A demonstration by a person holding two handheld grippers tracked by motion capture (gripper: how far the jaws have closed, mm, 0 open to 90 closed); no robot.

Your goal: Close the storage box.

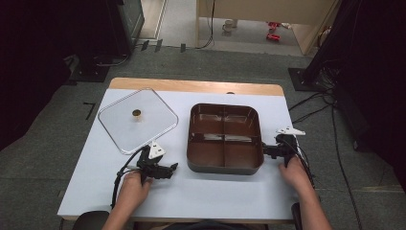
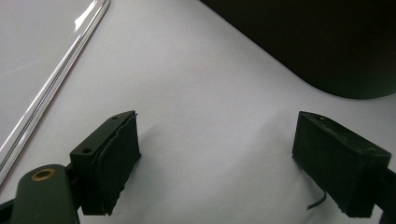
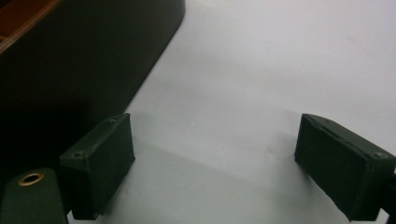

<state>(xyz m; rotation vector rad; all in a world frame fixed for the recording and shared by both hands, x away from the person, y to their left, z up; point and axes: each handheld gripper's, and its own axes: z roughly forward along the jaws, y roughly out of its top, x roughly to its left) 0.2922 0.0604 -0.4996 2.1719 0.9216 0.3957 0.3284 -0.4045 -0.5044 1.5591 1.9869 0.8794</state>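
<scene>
Brown and four-sectioned, the tray (image 1: 224, 139) sits mid-table with its glass lid (image 1: 137, 120) lying to its left. Your left gripper (image 1: 173, 167) and right gripper (image 1: 264, 150) flank the tray, jaws apart, empty. Next, likely reach for the lid's rim.

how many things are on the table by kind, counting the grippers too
divided brown tray: 1
clear square lid with a brass knob: 1
grippers: 2, the left gripper and the right gripper, both open with nothing between the jaws
total: 4
</scene>
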